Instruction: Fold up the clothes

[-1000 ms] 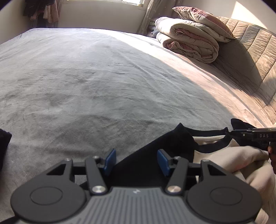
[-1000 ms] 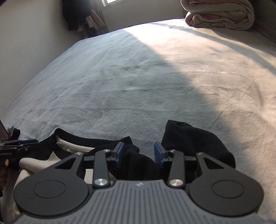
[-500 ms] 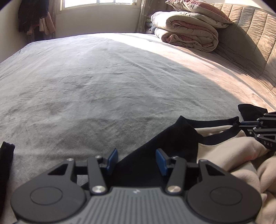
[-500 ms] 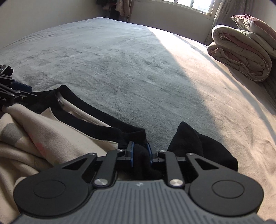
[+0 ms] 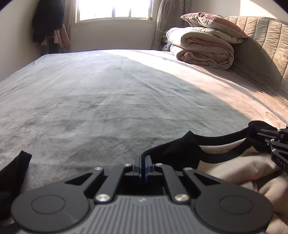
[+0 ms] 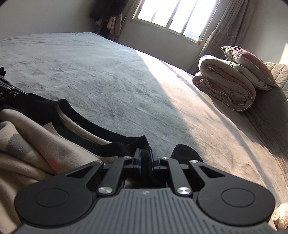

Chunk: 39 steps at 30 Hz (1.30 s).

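Both grippers, left (image 5: 143, 166) and right (image 6: 145, 162), pinch the shirt (image 6: 36, 142) at its black shoulders; soft, limp fleece, will sag between grips, so hold seams.

Grey bedspread (image 5: 108, 93), sunlit at right. Far wall: bright window (image 5: 115, 9), curtain (image 5: 162, 23). Folded duvet (image 5: 201, 48) and pillow (image 5: 212, 23) against padded headboard (image 5: 266, 45). Dark clothes hanging (image 5: 46, 19) far left.
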Tool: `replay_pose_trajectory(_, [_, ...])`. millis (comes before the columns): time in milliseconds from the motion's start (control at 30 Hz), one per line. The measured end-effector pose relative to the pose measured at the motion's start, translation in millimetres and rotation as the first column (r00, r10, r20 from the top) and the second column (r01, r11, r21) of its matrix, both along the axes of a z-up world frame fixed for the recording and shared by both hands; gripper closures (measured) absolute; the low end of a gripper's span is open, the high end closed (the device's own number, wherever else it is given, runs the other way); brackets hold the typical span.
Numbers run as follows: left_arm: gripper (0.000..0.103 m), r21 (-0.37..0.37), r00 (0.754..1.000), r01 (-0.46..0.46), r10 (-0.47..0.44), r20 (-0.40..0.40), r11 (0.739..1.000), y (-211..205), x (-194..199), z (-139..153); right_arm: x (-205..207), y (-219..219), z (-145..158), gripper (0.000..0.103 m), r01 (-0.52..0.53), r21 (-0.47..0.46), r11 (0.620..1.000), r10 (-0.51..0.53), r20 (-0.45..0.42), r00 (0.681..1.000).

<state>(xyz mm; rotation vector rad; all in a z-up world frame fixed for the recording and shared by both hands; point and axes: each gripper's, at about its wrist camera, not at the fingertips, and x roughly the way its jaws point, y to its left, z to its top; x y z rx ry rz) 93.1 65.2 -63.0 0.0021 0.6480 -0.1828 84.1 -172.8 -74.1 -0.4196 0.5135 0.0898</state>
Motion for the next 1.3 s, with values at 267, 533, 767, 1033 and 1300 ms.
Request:
replay_pose_trajectory(267, [0.100,-0.049,0.981,-0.075,0.083,0.175,0.996,8.3,-14.4,36.9,-14.5,4.0,32.3,0.091,0.025,-0.017,1.000,-0.022,0.199,0.980])
replay_pose_trajectory(533, [0.100,-0.016,0.968,-0.078,0.080,0.240,0.997,-0.2,-8.1,61.7,8.6,-4.7,54.3,0.092,0.073,-0.005,0.997,-0.070,0.245,0.967])
replay_pose_trajectory(767, [0.100,0.050,0.963,-0.105,0.089,0.255,0.993,-11.8,42.0,73.5,49.0,1.2,61.6,0.092,0.109,-0.033,0.994,-0.094,0.305,0.948])
replay_pose_trajectory(1033, [0.100,0.159,0.961,-0.142,0.097,0.260,0.977,-30.2,106.7,62.4,106.8,4.3,52.0,0.092,0.138,-0.046,0.989,-0.116,0.323,0.939])
replay_pose_trajectory(1300, [0.100,0.274,0.971,-0.143,0.081,0.225,0.951,-47.4,170.2,27.6,160.7,9.9,15.4,0.093,0.159,-0.054,0.986,-0.140,0.263,0.955])
